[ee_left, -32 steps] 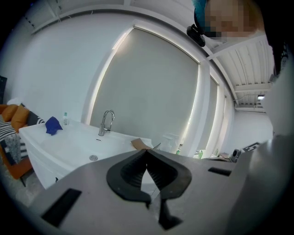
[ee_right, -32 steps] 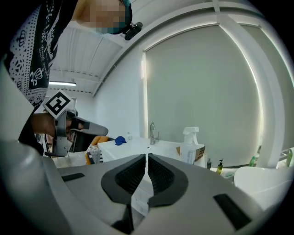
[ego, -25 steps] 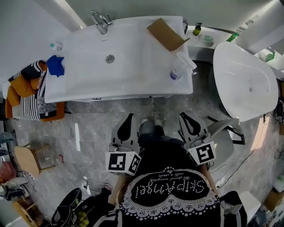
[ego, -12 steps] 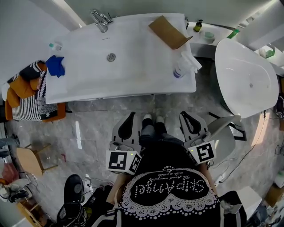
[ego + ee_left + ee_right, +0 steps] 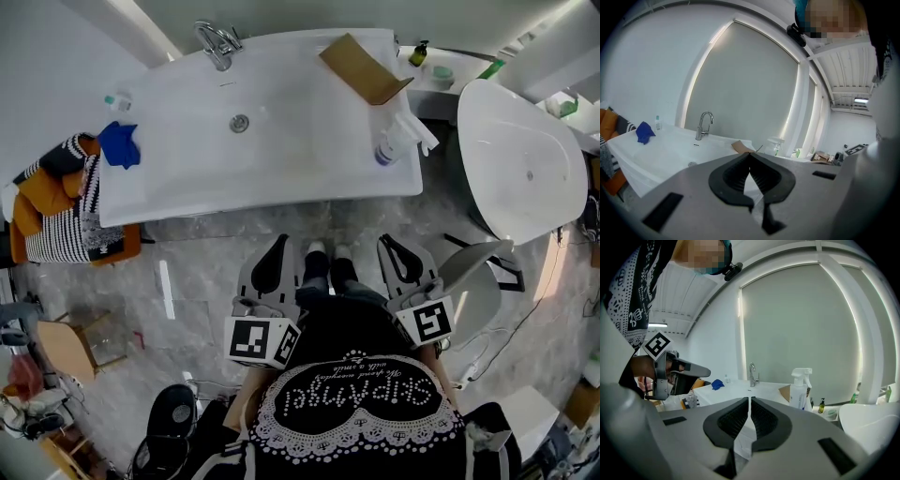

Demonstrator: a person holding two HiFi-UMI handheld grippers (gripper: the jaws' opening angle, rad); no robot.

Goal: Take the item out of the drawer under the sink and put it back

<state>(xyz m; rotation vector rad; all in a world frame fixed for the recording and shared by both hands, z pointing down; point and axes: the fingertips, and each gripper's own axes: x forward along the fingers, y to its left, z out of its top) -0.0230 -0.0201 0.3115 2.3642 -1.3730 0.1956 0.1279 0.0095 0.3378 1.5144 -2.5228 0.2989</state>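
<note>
The white sink (image 5: 281, 178) fills the top of the head view, with its faucet (image 5: 216, 42) at the back. No drawer shows below its front edge, and no item from it is in sight. My left gripper (image 5: 278, 246) and right gripper (image 5: 387, 244) hang side by side over the grey floor, short of the sink front, on either side of my feet. In the left gripper view the left gripper (image 5: 750, 154) is shut and empty, aimed at the sink (image 5: 670, 150). The right gripper (image 5: 749, 399) is likewise shut on nothing, and the left gripper (image 5: 670, 376) shows beside it.
On the sink lie a brown cardboard piece (image 5: 366, 67), a white spray bottle (image 5: 394, 141), a blue cloth (image 5: 120, 142) and a small bottle (image 5: 117, 98). A white bathtub (image 5: 520, 159) stands at the right. Striped and orange cloth (image 5: 56, 197) hangs at the left.
The sink has slid lower and nearer in the head view as I step toward it. Both grippers travel forward with me, still shut.
</note>
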